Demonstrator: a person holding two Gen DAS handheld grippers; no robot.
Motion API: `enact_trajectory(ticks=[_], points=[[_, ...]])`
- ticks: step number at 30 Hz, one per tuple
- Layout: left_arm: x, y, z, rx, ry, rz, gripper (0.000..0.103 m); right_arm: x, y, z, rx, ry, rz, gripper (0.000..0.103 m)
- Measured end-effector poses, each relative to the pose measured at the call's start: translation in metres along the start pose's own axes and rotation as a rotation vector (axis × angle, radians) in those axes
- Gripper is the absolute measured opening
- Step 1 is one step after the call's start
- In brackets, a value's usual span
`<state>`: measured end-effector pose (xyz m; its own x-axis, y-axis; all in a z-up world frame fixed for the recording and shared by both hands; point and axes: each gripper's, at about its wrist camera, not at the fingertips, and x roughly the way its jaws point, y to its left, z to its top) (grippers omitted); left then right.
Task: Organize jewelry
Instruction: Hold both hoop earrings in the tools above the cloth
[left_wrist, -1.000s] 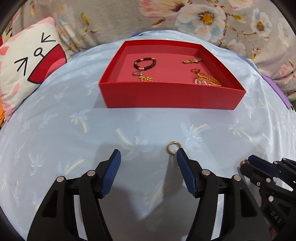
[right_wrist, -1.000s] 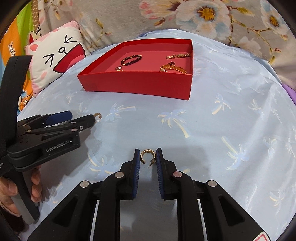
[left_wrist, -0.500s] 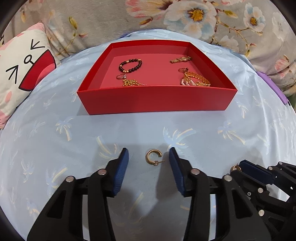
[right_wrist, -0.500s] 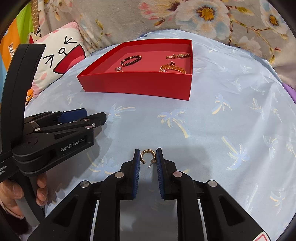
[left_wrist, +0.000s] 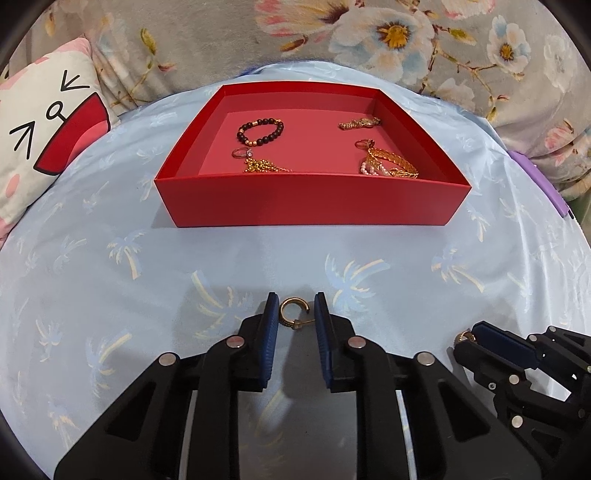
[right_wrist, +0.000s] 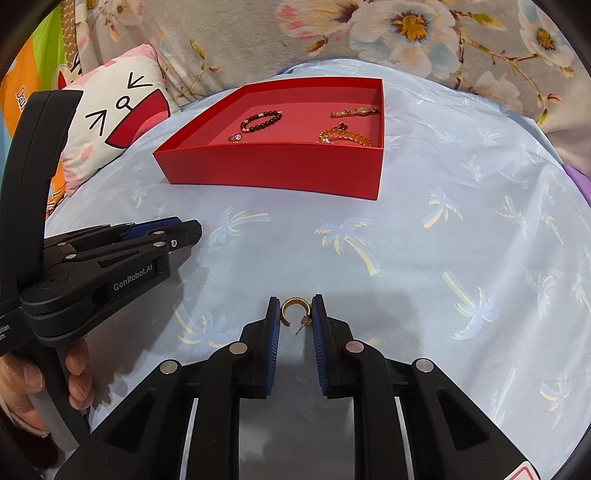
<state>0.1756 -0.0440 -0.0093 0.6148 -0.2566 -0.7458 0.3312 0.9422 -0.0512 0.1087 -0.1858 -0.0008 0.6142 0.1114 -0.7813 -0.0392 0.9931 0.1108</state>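
Note:
My left gripper (left_wrist: 295, 310) is shut on a gold hoop earring (left_wrist: 293, 313) just above the blue cloth. My right gripper (right_wrist: 294, 312) is shut on a second gold hoop earring (right_wrist: 293, 312). It shows at the lower right of the left wrist view (left_wrist: 466, 341). My left gripper shows at the left of the right wrist view (right_wrist: 186, 232). A red tray (left_wrist: 310, 201) lies ahead, holding a dark bead bracelet (left_wrist: 260, 131), a ring (left_wrist: 242, 152), gold chains (left_wrist: 388, 164) and a gold watch (left_wrist: 360, 123).
A blue palm-print cloth (left_wrist: 110, 266) covers the rounded surface. A cat-face cushion (left_wrist: 44, 140) lies at the left. Floral fabric (left_wrist: 388, 40) runs behind the tray. A purple object (left_wrist: 539, 184) lies at the right edge.
My left gripper moved right, centred on the loose earring and closed on it. The right gripper kept its hold on its earring and stayed put.

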Motion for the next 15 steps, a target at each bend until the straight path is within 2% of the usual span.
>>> enact_trajectory(ticks=[6,15], points=[[-0.006,0.011,-0.006,-0.025,-0.004,-0.028,0.019,-0.001,-0.002,0.001,0.003,-0.001,0.005,0.016],[-0.015,0.031,-0.016,-0.067,-0.009,-0.029,0.019,-0.001,-0.003,0.002,0.009,-0.003,0.011,0.016]])
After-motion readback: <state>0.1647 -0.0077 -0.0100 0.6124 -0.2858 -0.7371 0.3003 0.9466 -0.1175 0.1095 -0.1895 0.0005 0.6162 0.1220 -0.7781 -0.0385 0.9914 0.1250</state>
